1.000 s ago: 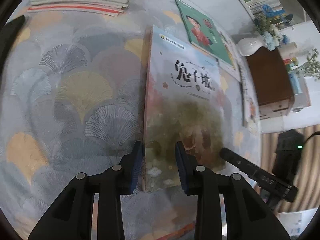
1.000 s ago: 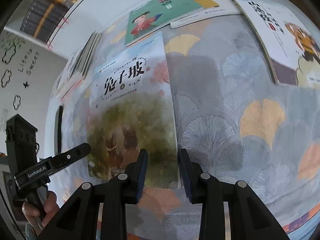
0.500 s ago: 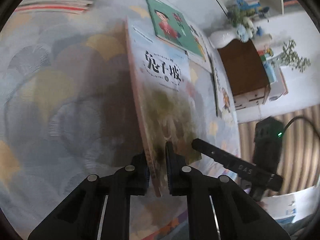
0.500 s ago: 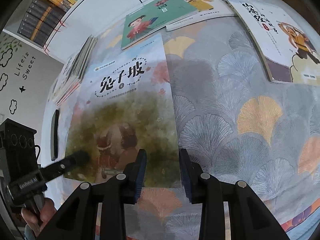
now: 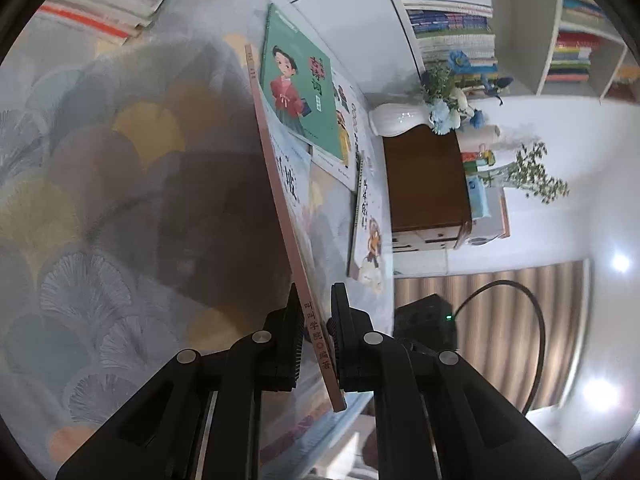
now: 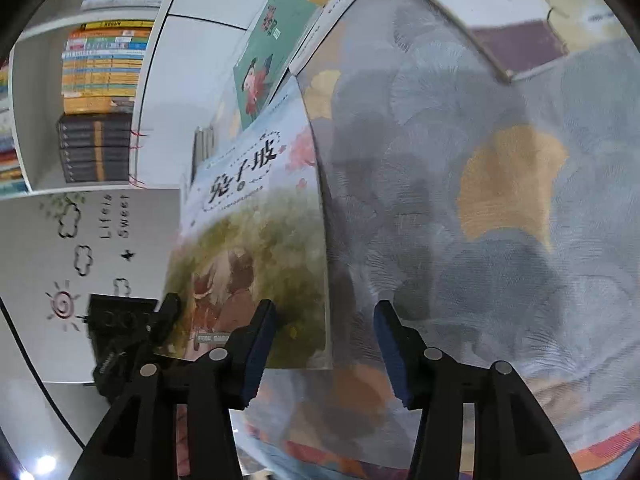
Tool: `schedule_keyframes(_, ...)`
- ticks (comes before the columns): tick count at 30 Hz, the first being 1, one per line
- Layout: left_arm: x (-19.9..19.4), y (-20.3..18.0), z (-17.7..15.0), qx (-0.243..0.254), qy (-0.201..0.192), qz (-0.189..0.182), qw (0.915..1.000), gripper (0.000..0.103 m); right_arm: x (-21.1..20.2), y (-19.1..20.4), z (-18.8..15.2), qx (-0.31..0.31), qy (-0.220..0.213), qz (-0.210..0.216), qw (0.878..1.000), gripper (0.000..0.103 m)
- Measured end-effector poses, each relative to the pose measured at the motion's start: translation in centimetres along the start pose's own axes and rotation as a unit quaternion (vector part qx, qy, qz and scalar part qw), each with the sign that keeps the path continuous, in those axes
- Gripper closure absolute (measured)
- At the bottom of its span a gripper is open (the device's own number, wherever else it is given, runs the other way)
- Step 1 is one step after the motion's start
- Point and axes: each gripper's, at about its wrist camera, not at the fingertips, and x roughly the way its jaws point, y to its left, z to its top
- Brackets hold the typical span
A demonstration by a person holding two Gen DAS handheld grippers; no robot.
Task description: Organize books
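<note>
The picture book with a rabbit on a pale blue and green cover (image 6: pixel 256 240) is tipped up off the tablecloth. My left gripper (image 5: pixel 316 320) is shut on its pink spine edge (image 5: pixel 296 272), which I see edge-on in the left wrist view. In the right wrist view that left gripper (image 6: pixel 160 328) clamps the book's left side. My right gripper (image 6: pixel 326 344) is opening. Its fingers stand wide apart, with the book's lower right corner in the gap and no pad touching it.
A green book (image 5: pixel 300 96) and a monkey-cover book (image 5: pixel 366 240) lie flat further back on the ginkgo-pattern tablecloth (image 5: pixel 100 200). A stack of books (image 5: pixel 108 0) sits far left. A white vase with flowers (image 5: pixel 400 120), a brown box (image 5: pixel 424 184) and bookshelves (image 6: pixel 100 80) stand beyond the table.
My left gripper closed on the book's left edge and tilted the book up from flat to nearly on edge. My right gripper's jaws went from narrow at the right edge to wide apart.
</note>
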Motion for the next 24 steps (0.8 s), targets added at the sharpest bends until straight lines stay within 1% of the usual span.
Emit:
schedule_keyframes(2, 0.1, 0.3, 0.1, -0.011, 0.002, -0.006, 0.9999, 0.094, 0.8, -0.1, 0.1, 0.002, 0.009, 0.019, 1.0, 0.053)
schedule_keyframes(5, 0.0, 0.8, 0.1, -0.022, 0.002, -0.007, 0.9997, 0.094, 2.4, -0.1, 0.4, 0.011, 0.026, 0.045, 0.999, 0.053)
schedule_keyframes(6, -0.1, 1.0, 0.1, -0.026, 0.002, -0.01, 0.9996, 0.094, 2.7, 0.0, 0.6, 0.013, 0.027, 0.054, 0.998, 0.053)
schedule_keyframes(8, -0.2, 1.4, 0.2, -0.036, 0.003, -0.017, 0.9992, 0.094, 2.9, 0.5, 0.6, 0.005, 0.019, 0.071, 0.997, 0.057)
schedule_keyframes(9, -0.4, 1.5, 0.3, -0.035, -0.001, -0.01, 0.9994, 0.094, 2.8, 0.9, 0.6, -0.002, 0.015, 0.066, 0.998, 0.064)
schedule_keyframes(10, -0.6, 1.4, 0.3, -0.024, -0.003, 0.006, 0.9997, 0.094, 2.6, 1.4, 0.6, -0.015, 0.012, 0.06, 0.998, 0.07)
schedule_keyframes(11, -0.8, 1.3, 0.4, -0.013, -0.004, 0.02, 0.9997, 0.094, 2.4, 1.9, 0.6, -0.026, 0.01, 0.056, 0.998, 0.072)
schedule_keyframes(12, -0.8, 0.9, 0.4, 0.01, -0.003, 0.048, 0.9988, 0.094, 2.1, 2.5, 0.5, -0.044, 0.007, 0.048, 0.998, 0.076)
schedule_keyframes(13, -0.8, 0.6, 0.4, 0.025, -0.003, 0.062, 0.9977, 0.094, 1.9, 3.1, 0.6, -0.062, 0.004, 0.036, 0.997, 0.076)
schedule_keyframes(14, -0.8, 0.1, 0.4, 0.044, -0.004, 0.078, 0.996, 0.094, 1.7, 4.2, 0.5, -0.093, 0.0, 0.011, 0.996, 0.076)
schedule_keyframes(15, -0.8, -0.6, 0.4, 0.067, -0.005, 0.094, 0.9934, 0.094, 1.6, 5.4, 0.3, -0.128, -0.003, -0.018, 0.992, 0.076)
schedule_keyframes(16, -1.0, -1.0, 0.4, 0.083, -0.007, 0.1, 0.9915, 0.094, 1.6, 6.9, 0.0, -0.168, -0.005, -0.048, 0.985, 0.076)
schedule_keyframes(17, -1.2, -1.5, 0.5, 0.095, -0.013, 0.101, 0.9902, 0.094, 1.6, 8.2, -0.3, -0.201, -0.007, -0.07, 0.977, 0.076)
schedule_keyframes(19, -2.4, -2.2, 1.0, 0.105, -0.029, 0.084, 0.9905, 0.093, 1.5, 10.9, -1.0, -0.264, -0.011, -0.1, 0.959, 0.076)
schedule_keyframes(21, -3.7, -2.3, 1.6, 0.099, -0.043, 0.063, 0.9922, 0.093, 1.2, 12.8, -1.5, -0.303, -0.013, -0.109, 0.947, 0.076)
schedule_keyframes(24, -6.1, -2.9, 2.5, 0.108, -0.073, 0.042, 0.9906, 0.092, 0.8, 15.2, -1.4, -0.328, -0.013, -0.096, 0.94, 0.076)
